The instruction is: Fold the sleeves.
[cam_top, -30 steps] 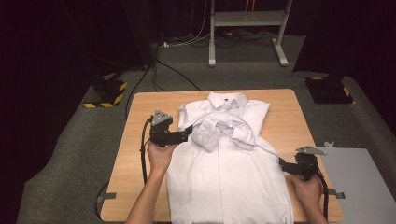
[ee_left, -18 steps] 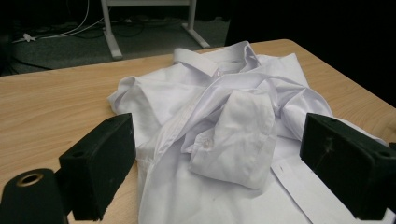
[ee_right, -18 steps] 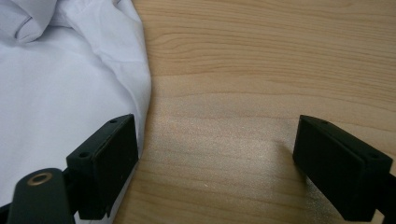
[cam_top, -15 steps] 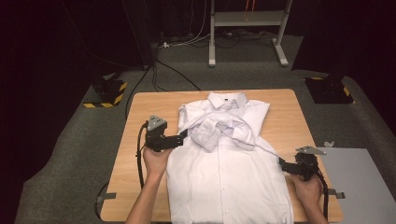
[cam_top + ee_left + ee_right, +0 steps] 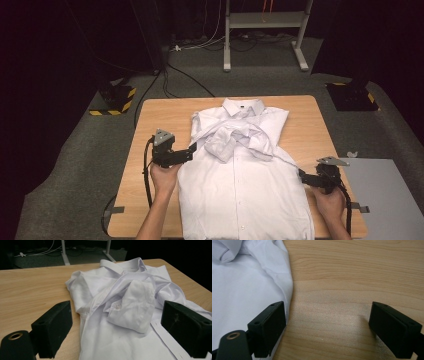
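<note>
A white shirt [image 5: 245, 185] was laid on the tabletop [image 5: 165, 112], flanked by 2 spread, empty tongs [image 5: 191, 150] [image 5: 301, 175]; folding seemingly awaited a side-edge pinch.

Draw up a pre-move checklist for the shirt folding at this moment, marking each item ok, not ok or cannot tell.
1. Left gripper open, nothing between its jaws: ok.
2. Right gripper open over bare table, beside the shirt's edge: ok.
3. White shirt lying front up, buttoned, collar at the far side: ok.
4. Sleeves folded flat: not ok, they lie bunched across the chest.
5. Shirt fully on the table: cannot tell, the hem runs to the near edge.
</note>
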{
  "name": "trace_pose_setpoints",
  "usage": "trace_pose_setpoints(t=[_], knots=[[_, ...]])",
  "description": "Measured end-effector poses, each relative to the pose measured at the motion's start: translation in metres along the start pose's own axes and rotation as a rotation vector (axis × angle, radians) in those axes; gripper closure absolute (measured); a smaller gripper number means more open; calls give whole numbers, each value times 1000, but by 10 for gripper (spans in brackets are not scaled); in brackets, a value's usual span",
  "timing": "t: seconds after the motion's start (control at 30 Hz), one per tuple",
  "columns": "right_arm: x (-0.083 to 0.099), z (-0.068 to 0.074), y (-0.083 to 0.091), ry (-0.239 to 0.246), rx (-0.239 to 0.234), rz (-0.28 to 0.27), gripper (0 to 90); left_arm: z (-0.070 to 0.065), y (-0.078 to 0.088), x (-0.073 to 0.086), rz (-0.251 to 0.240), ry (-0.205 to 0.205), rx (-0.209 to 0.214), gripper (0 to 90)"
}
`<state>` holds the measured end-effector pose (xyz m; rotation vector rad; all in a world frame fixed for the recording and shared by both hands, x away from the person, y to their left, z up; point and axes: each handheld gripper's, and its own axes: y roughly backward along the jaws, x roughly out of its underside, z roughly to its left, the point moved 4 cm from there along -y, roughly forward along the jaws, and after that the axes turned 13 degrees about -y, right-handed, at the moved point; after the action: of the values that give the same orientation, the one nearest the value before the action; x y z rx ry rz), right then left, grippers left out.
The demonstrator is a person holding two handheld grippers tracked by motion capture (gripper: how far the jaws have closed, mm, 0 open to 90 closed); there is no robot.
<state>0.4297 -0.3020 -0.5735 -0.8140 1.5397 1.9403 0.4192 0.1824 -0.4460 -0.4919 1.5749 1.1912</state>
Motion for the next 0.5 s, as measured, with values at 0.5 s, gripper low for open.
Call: trace_pose_setpoints(t=[0.5], knots=[[0,0,0,1,0,0,139,-1,3,22,49,5,-46,101]])
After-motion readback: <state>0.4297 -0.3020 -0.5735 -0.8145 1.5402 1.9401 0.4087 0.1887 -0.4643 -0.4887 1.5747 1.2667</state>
